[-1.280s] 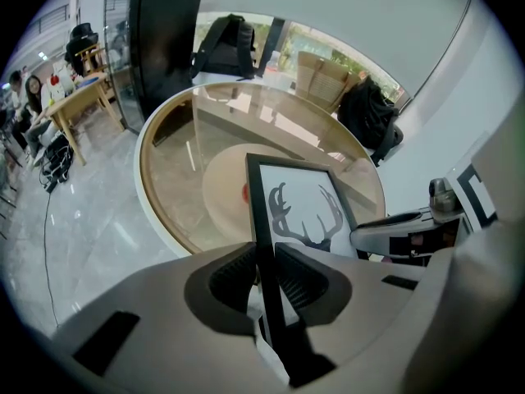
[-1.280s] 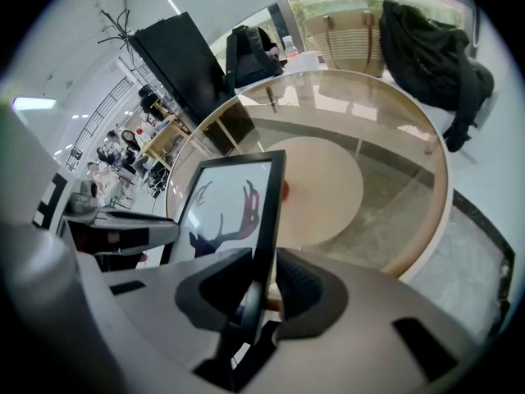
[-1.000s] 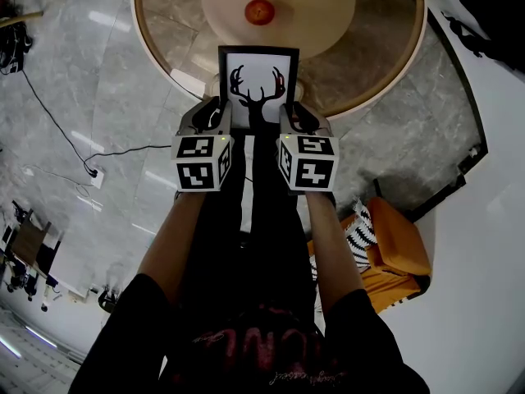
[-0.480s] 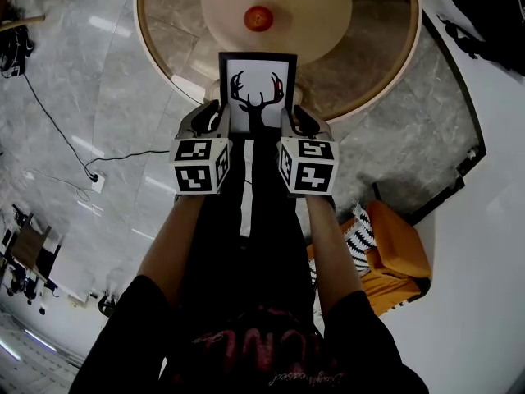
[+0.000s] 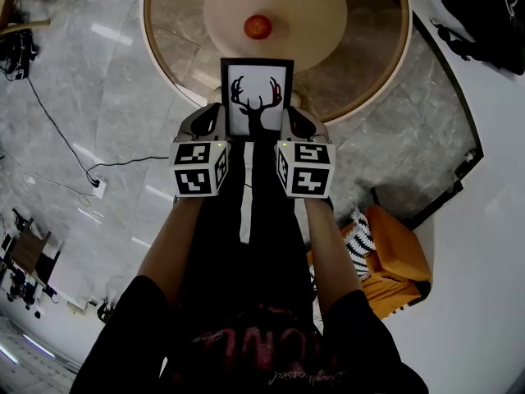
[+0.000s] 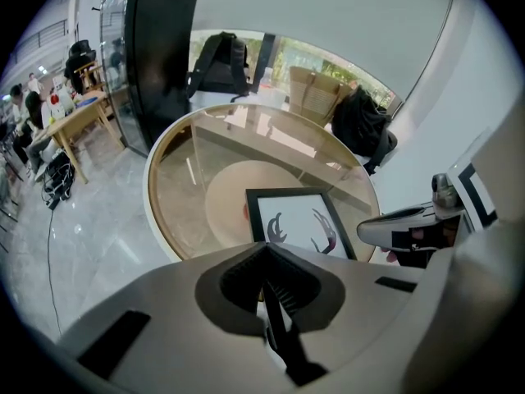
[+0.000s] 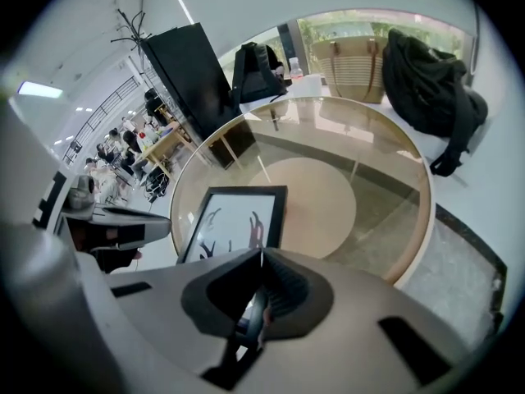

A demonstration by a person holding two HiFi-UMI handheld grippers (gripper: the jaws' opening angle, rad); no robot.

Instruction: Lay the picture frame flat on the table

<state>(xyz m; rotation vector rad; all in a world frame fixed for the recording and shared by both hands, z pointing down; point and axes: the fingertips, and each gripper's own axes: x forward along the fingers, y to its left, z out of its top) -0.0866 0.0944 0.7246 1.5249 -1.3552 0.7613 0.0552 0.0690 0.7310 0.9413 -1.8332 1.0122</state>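
Room lies open past the picture frame (image 5: 256,95): I see the round glass table (image 5: 361,56) bare across its middle and far side, save an orange-red round thing (image 5: 257,26) near its centre, beyond the frame's top edge. The frame hangs over the table's near edge, its stag print facing up toward my head camera. My left gripper (image 5: 218,115) is clamped low on the frame's left side and my right gripper (image 5: 289,116) low on its right side. In each gripper view the jaws are pressed together on a thin black strip of the frame's edge. I cannot tell whether the frame touches the glass or is held above it, nor how steeply it tilts. Its bottom part is hidden behind the gripper bodies in both gripper views, and in the left gripper view only a sliver of the round thing shows beside the frame. Beyond the table's far edge stand a black backpack (image 6: 217,62), a tan bag (image 7: 349,66) and a black bag (image 7: 428,80). An orange armchair (image 5: 395,253) sits on the floor to my right, well apart from the table, and a cable (image 5: 59,123) trails across the floor on my left.
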